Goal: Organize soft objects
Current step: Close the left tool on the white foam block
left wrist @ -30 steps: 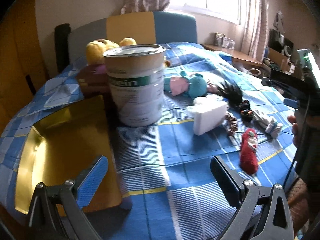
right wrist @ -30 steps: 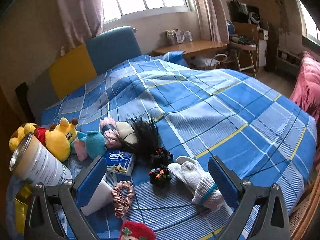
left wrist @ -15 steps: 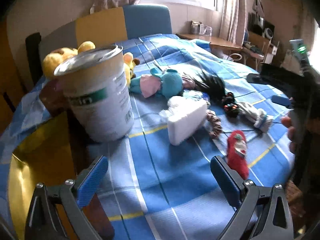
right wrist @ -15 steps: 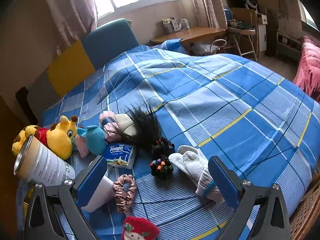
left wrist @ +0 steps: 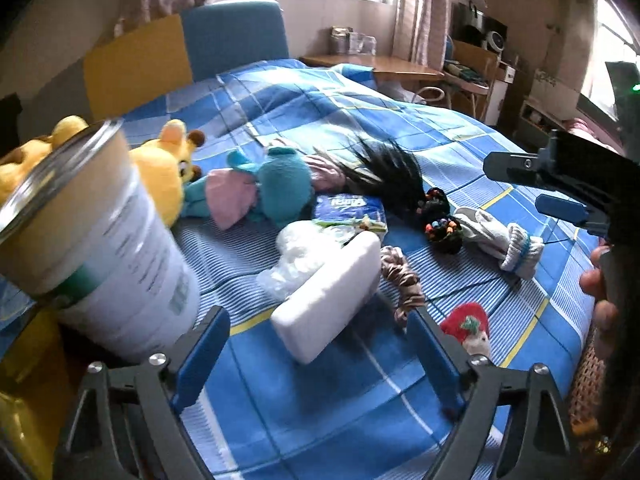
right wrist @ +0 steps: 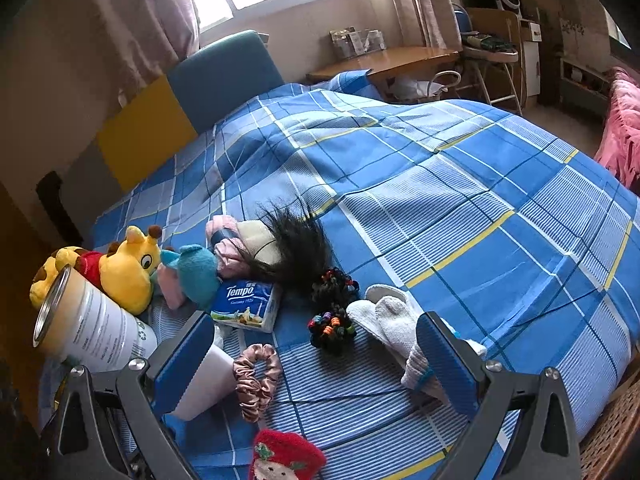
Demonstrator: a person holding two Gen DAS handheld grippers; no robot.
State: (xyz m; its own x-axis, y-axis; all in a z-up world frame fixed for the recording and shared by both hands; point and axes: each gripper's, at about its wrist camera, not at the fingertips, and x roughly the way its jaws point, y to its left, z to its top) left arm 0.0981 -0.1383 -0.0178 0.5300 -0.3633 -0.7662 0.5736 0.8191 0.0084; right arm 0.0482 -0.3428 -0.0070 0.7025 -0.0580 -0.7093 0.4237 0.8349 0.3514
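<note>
Setting: a bed (right wrist: 460, 184) with a blue checked cover, soft things heaped near its left edge.
Left gripper (left wrist: 320, 344): jaws spread wide, empty, low over a white foam block (left wrist: 328, 300), seemingly lined up to take it.
Right gripper (right wrist: 316, 348): also wide open and empty, above a pink scrunchie (right wrist: 256, 376) and white socks (right wrist: 396, 328).
Soft toys: a yellow giraffe (right wrist: 128, 268) and teal plush (right wrist: 196, 272) lay touching, beside a tissue pack (right wrist: 248, 304).
Tin (left wrist: 100, 256): tilted, nearest the left gripper.
</note>
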